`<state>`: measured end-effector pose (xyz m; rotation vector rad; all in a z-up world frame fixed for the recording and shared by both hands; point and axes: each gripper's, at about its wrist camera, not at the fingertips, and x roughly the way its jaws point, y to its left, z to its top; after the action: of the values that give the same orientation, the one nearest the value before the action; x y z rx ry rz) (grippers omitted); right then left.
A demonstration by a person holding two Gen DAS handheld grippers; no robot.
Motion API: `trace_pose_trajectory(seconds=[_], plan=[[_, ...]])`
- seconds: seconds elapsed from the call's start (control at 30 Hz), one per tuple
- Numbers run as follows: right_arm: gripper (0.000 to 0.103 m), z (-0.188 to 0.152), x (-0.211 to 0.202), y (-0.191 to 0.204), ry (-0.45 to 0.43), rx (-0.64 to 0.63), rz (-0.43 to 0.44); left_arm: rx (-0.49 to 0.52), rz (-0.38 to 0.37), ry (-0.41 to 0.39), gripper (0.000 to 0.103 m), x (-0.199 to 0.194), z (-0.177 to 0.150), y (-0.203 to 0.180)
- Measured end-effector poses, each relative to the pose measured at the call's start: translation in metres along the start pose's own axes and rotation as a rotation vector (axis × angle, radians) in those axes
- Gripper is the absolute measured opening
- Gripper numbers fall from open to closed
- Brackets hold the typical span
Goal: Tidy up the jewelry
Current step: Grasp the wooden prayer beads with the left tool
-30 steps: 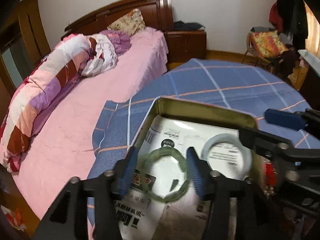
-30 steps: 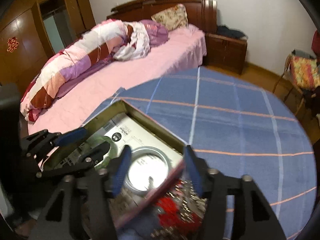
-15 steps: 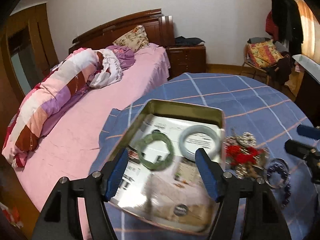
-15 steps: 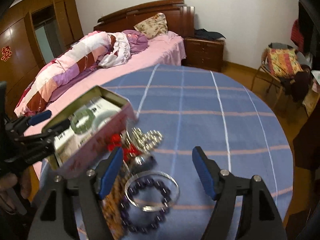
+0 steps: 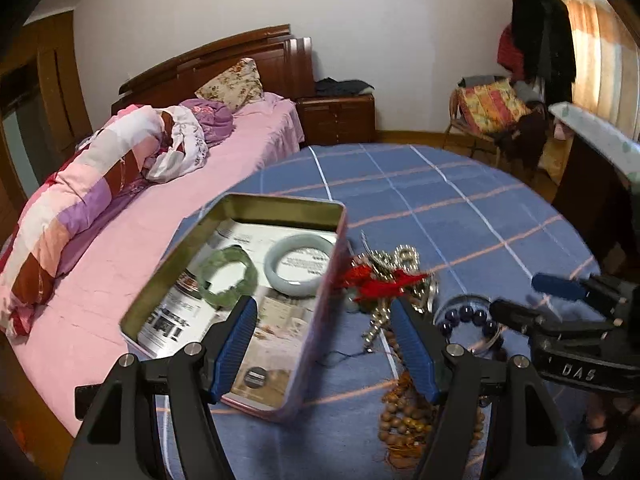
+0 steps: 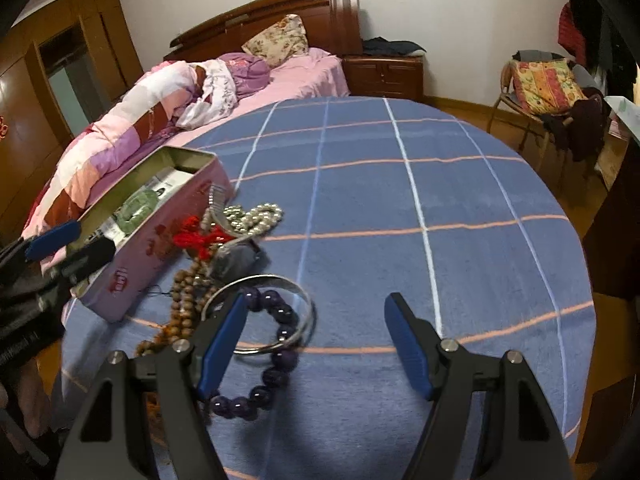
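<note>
An open pink tin (image 5: 320, 332) sits at the left of the blue checked tablecloth (image 5: 460, 216). A green bangle (image 5: 228, 276) and a pale bangle (image 5: 298, 264) lie inside it on printed paper. Beside its right wall lies a heap: red tassel (image 5: 380, 280), silver bead chain (image 5: 404, 256), purple bead bracelet (image 6: 276, 360) inside a silver bangle (image 6: 296, 292), and brown wooden beads (image 5: 404, 416). My left gripper (image 5: 322, 308) hovers open and empty over the tin's near right wall. My right gripper (image 6: 316, 300) stands open and empty, its left finger over the silver bangle.
A pink bed (image 5: 160, 208) with a rolled patchwork quilt (image 5: 80, 200) runs along the table's left edge. A chair (image 6: 548, 88) piled with cloth stands at the far right, and dark furniture (image 6: 616, 232) borders the right side. Bare tablecloth (image 6: 400, 200) stretches behind the heap.
My left gripper backed away from the green bangle, which stays in the tin, and its jaws widened. My right gripper drew back from the tin's wall toward the purple bracelet and opened wider.
</note>
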<state>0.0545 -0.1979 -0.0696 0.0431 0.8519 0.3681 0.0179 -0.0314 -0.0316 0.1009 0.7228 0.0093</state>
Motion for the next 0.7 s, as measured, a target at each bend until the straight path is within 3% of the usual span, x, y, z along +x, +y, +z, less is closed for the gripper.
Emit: trace_pose_trajectory(seconds=[0.2, 0.23, 0.37, 0.4, 0.47, 0.5, 0.7], plan=[[0.074, -0.008, -0.002, 0.004, -0.007, -0.045, -0.017, 0.046, -0.030, 0.027, 0.066, 0.011, -0.008, -0.023], [0.074, -0.010, -0.002, 0.004, -0.004, -0.049, -0.016, 0.058, -0.038, 0.040, 0.057, 0.016, -0.009, -0.028], [0.074, -0.013, 0.000, -0.001, 0.000, -0.047, -0.020, 0.063, -0.092, 0.118, 0.045, 0.038, -0.013, -0.038], [0.074, -0.014, 0.000, -0.003, -0.002, -0.039, -0.023, 0.062, -0.102, 0.136, 0.038, 0.043, -0.015, -0.039], [0.074, -0.014, -0.001, -0.006, -0.006, -0.025, -0.021, 0.067, -0.130, 0.155, 0.011, 0.048, -0.017, -0.042], [0.074, -0.014, -0.002, -0.007, -0.009, -0.020, -0.020, 0.070, -0.150, 0.167, 0.008, 0.050, -0.018, -0.043], [0.074, -0.013, -0.004, -0.006, -0.022, -0.019, -0.023, 0.063, -0.177, 0.092, 0.006, 0.023, -0.015, -0.036]])
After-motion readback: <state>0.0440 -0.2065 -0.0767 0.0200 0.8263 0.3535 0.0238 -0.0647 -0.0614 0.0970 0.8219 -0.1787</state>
